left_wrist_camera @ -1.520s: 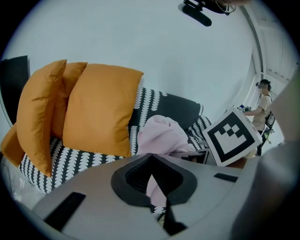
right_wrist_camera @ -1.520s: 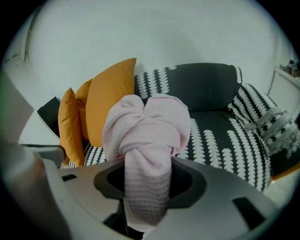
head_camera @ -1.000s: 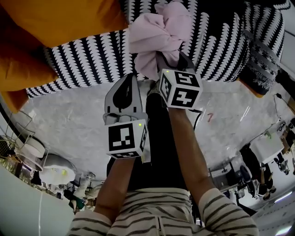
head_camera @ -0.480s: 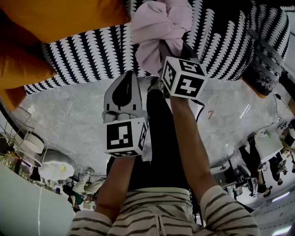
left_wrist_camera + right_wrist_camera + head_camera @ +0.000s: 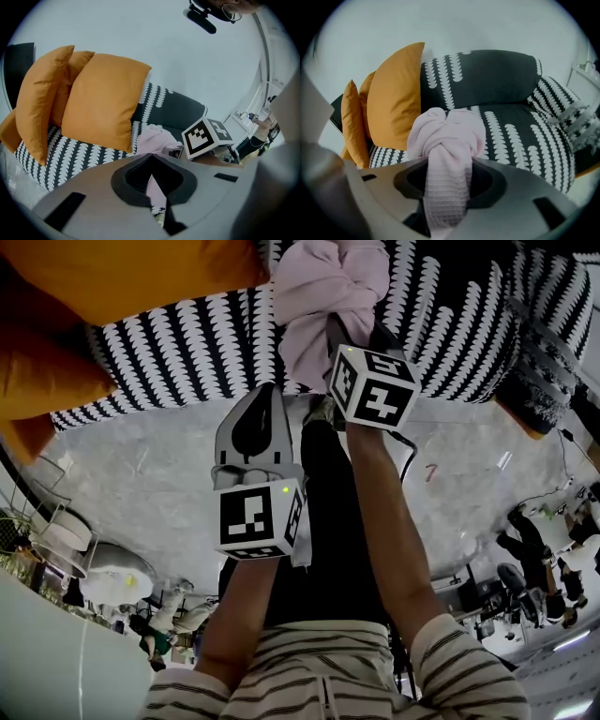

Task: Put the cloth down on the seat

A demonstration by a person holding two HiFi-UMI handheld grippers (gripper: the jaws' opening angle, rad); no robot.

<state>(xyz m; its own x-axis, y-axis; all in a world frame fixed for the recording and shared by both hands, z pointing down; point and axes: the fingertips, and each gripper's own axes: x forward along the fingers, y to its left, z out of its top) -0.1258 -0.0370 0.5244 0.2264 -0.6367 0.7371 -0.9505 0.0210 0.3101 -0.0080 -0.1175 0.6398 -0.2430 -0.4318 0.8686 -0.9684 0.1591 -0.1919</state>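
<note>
Grey marbled floor (image 5: 141, 474) runs from your feet to the front edge of a black-and-white patterned sofa seat (image 5: 187, 352). Orange cushions (image 5: 94, 287) are stacked at the seat's left end, leaning toward the dark backrest (image 5: 487, 75). A patterned cushion (image 5: 555, 101) sits at the right end.

Your right gripper (image 5: 354, 334) reaches over the seat's front edge with its jaws clamped on the pink cloth (image 5: 328, 296). A waffle-textured strip of it runs down between the jaws. The rest bunches in a knot-like lump just past the tips, over the seat between the orange cushions and the patterned one. You cannot tell from these views whether the lump touches the seat. A loose end hangs below the jaws, in front of the seat edge.

Your left gripper (image 5: 262, 397) is nearer to you and to the left, over the floor by the seat's front edge. Its jaws are drawn together to a thin slit with nothing gripped, and a sliver of the cloth shows through the slit, beyond it.
</note>
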